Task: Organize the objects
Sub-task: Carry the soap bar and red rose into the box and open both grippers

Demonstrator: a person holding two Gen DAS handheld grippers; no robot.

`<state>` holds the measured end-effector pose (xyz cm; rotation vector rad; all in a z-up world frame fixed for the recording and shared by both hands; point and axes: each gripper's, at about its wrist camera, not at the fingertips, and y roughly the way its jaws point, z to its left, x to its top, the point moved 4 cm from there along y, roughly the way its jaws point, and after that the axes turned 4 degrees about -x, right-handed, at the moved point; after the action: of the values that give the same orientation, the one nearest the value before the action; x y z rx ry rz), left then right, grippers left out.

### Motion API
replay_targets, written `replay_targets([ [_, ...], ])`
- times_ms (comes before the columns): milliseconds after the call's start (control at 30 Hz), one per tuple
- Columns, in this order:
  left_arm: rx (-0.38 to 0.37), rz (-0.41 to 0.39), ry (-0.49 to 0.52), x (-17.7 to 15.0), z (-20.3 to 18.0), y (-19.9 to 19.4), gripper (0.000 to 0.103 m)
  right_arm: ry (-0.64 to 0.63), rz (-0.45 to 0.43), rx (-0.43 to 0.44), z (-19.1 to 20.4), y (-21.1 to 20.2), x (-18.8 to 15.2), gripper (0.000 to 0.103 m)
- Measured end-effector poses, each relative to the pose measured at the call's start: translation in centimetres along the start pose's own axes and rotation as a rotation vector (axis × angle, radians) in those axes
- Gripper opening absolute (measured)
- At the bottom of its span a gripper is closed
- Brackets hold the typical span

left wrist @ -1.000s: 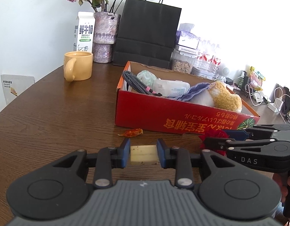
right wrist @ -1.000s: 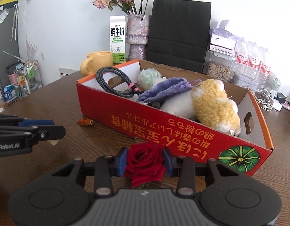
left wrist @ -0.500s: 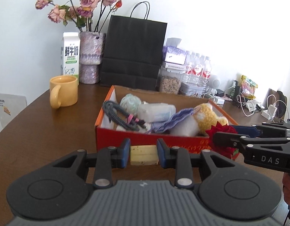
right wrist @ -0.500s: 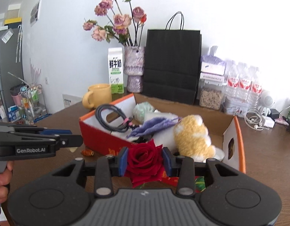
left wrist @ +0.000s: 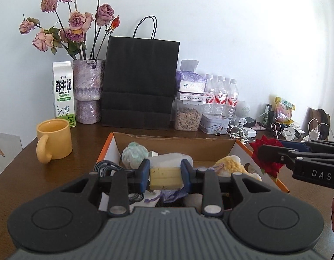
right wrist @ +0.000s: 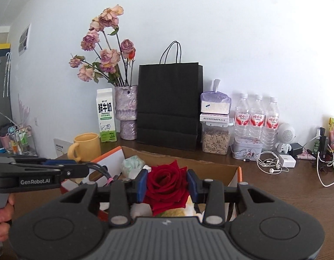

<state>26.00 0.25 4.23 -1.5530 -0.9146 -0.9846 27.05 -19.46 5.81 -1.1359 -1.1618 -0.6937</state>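
Left wrist view shows the left gripper (left wrist: 165, 176) clamped on a yellow block (left wrist: 166, 175) at lower centre, above the open cardboard box (left wrist: 173, 144); a yellow mug (left wrist: 54, 138) sits at left. Right wrist view has the right gripper (right wrist: 166, 186) pinching a red rose (right wrist: 167, 184) at lower centre, over that box.

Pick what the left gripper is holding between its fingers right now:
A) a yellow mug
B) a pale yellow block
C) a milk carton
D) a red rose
B: the left gripper is shut on the pale yellow block; the red rose sits in the right gripper.
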Motion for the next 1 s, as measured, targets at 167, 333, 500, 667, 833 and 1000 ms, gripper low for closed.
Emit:
replay_targets([
  [167,0.003,-0.004,0.018,1.1,-0.3,2.3,0.032,0.017,-0.006,-0.022,-1.7,1.8,0.5,0.037],
  [333,0.009,-0.003,0.027,1.9,-0.4,4.7,0.032,0.002,0.0,-0.042,-3.0,4.3,1.1,0.037],
  [500,0.016,0.013,0.021,1.9,-0.2,7.3,0.032,-0.003,0.02,-0.043,-4.1,7.3,1.5,0.037],
  [667,0.014,0.037,0.027,1.5,0.1,9.4,0.032,0.011,0.057,-0.029,-5.1,9.8,1.0,0.037],
  [833,0.014,0.064,0.023,1.0,0.6,10.7,0.032,0.026,0.093,-0.029,-5.8,11.7,-0.2,0.037],
  [1000,0.011,0.07,0.032,0.8,0.7,11.0,0.032,0.03,0.112,-0.021,-5.9,12.2,-0.9,0.037],
])
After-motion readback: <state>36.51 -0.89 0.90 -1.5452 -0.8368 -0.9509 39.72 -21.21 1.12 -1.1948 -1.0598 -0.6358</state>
